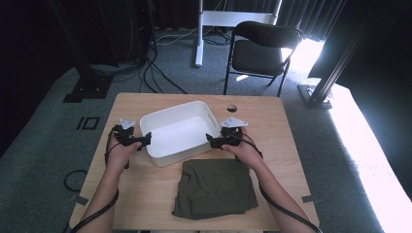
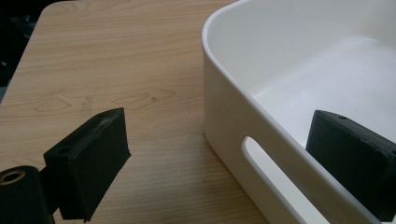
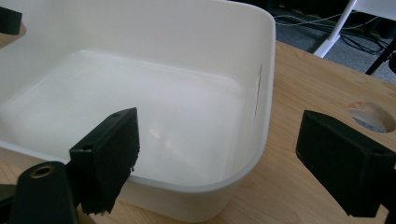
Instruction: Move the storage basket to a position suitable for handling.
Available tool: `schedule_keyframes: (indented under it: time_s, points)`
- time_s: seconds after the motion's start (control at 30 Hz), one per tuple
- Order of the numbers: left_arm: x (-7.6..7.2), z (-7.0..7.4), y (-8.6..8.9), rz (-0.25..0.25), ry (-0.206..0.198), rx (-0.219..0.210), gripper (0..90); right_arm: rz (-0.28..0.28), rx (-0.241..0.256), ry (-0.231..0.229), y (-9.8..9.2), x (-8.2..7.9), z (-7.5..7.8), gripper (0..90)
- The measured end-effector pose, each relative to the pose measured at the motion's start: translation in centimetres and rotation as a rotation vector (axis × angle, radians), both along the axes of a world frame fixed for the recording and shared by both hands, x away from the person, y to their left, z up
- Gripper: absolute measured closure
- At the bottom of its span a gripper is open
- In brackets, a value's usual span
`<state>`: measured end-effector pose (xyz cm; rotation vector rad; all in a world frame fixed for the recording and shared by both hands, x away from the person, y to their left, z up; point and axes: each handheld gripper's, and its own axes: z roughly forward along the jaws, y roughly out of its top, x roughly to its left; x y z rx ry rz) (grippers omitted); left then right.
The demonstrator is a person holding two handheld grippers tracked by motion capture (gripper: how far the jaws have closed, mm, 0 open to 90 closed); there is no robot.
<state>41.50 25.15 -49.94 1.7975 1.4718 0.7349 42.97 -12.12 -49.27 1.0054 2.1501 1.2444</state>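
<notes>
White plastic forms the bin (image 1: 177,132), which is set near the middle of the wooden table (image 1: 272,116) with its long sides turned slightly askew to the table's edges. The left gripper (image 1: 144,140) is held at the bin's left short wall with its jaws spread wide and released: in the left gripper view one jaw is seen inside the bin (image 2: 299,84) and the other outside over bare wood, so that the wall with its slotted handle cut-out (image 2: 266,170) is straddled; no contact with the wall can be made out. The right gripper (image 1: 212,140) is placed likewise at the bin's right wall, jaws spread and nothing clasped, one jaw above the bin's floor and the other outside over the table, as is seen in the right gripper view, where the rounded corner of the bin (image 3: 224,186) lies between them. A folded olive-green garment (image 1: 214,188) is laid just in front of the bin, reaching close to the table's near edge. A round hole (image 1: 231,108) in the tabletop is found just behind the bin's right corner. Open wood is left to the right of the bin and behind it; less is left to its left. No brand, label or legible writing can be made out on the bin, the garment or the grippers
</notes>
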Motion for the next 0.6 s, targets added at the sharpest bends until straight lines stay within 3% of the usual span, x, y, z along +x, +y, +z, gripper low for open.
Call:
schedule_keyframes:
  time_s: [0.27,0.3,0.43,0.57,0.6]
  points:
    - [-0.5,1.1,-0.8,-0.029,-0.025,-0.033,7.3,-0.002,0.012,-0.001,0.0,-0.4,0.6,13.5]
    - [-0.6,1.3,-1.0,-0.036,-0.033,-0.037,7.3,-0.023,0.041,-0.010,0.0,0.2,1.4,13.6]
    - [-0.9,1.9,-1.4,-0.033,-0.052,-0.045,7.3,-0.046,0.078,-0.020,0.2,1.2,2.4,13.7]
    - [-1.2,1.4,-1.8,-0.028,-0.033,-0.052,8.2,-0.095,0.100,-0.021,0.7,3.1,2.9,17.4]
    - [-1.3,1.2,-1.9,-0.031,-0.025,-0.052,8.2,-0.110,0.100,-0.018,0.8,3.6,2.8,22.4]
